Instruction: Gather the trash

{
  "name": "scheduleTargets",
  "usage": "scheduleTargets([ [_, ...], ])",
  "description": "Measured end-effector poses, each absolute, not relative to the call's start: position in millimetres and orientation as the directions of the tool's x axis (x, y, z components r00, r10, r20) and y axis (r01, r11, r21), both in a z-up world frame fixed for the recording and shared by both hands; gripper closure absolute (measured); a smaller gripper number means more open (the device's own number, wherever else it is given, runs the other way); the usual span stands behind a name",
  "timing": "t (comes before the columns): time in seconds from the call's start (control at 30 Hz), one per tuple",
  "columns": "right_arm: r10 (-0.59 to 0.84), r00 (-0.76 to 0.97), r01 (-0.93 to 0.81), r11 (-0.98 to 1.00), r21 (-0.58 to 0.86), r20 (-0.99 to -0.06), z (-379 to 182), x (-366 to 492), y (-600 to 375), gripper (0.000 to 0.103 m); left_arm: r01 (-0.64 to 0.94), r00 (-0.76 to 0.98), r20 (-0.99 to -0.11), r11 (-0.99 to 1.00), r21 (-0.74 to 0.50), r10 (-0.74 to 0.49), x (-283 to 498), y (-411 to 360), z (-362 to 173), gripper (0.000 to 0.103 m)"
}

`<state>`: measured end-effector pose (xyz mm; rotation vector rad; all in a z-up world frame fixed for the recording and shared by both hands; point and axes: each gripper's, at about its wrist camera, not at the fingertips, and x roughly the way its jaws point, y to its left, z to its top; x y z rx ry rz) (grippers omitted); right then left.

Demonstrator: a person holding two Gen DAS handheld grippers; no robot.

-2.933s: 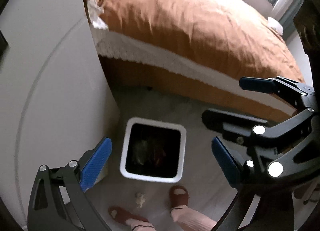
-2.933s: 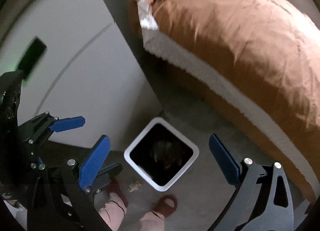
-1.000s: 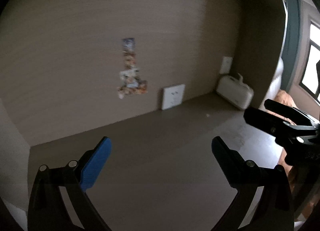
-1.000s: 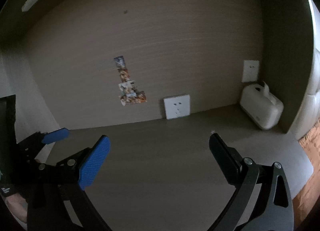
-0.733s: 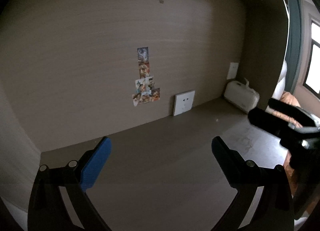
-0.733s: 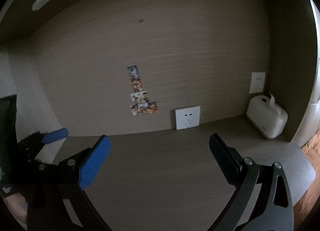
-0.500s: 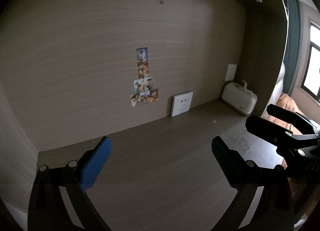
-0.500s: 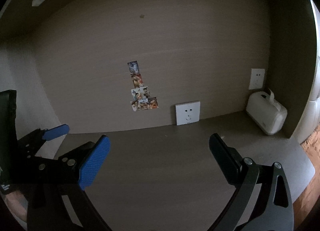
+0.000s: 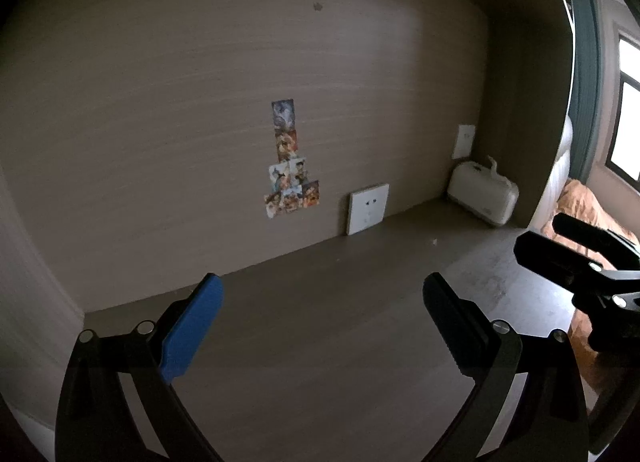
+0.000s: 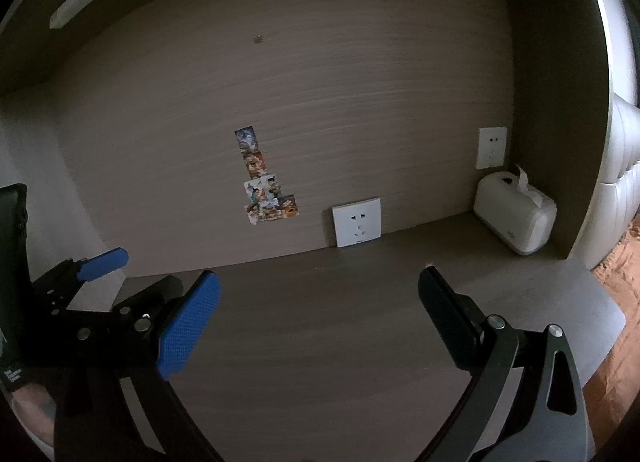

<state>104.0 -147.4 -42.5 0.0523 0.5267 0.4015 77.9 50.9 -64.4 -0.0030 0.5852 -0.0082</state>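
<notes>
Dim desk [image 10: 320, 342] with tissue box [image 10: 516, 217], socket plate [image 10: 357, 221]; both hand-held grippers apart

place: home bedroom | evidence: desk [image 10: 360, 342] alcove, wall stickers [image 10: 266, 189], tissue box [image 10: 516, 217], orange bedding [image 9: 588, 205]

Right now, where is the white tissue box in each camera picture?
Left wrist view: the tissue box sits at the right, in the far corner of the desk.
Right wrist view: the tissue box is at the far right, against the side panel.
Shared landmark: the loose white socket plate leaning on the back wall, left of the box.
</notes>
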Motion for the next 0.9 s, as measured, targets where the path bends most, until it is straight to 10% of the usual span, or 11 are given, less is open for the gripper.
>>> scheduleTargets([
  [0.9,0.297,0.833,-0.267,0.955,0.129,-0.466,-44.4,118.2,-142.1,0.005,0.013,0.851,-0.526,1.000,-0.010,-0.017,85.4,65.0,-64.7,0.005],
])
